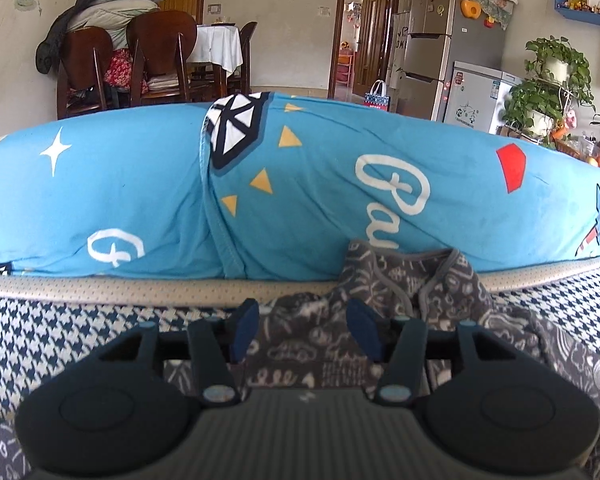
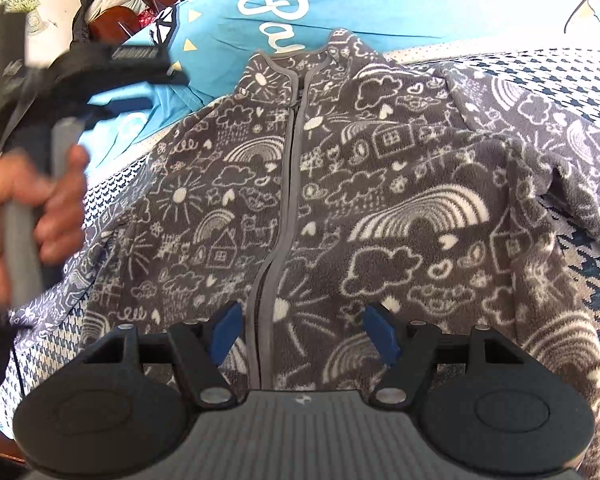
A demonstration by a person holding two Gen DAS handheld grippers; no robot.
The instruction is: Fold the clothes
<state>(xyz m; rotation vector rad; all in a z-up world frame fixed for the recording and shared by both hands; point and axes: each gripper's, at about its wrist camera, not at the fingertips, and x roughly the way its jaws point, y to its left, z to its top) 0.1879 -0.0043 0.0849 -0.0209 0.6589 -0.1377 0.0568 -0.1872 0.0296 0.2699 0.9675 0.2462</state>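
Only the right wrist view shows the whole grey jacket; both the left gripper and right gripper gape empty above it

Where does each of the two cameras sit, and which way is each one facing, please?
Left wrist view: on the left gripper, jaws open, facing across the grey doodle-print fleece jacket and blue printed quilt toward the room.
Right wrist view: on the right gripper, jaws open, looking down over the jacket's zip; the person's left hand shows, blurred.
Shared: jacket, quilt, houndstooth cover.
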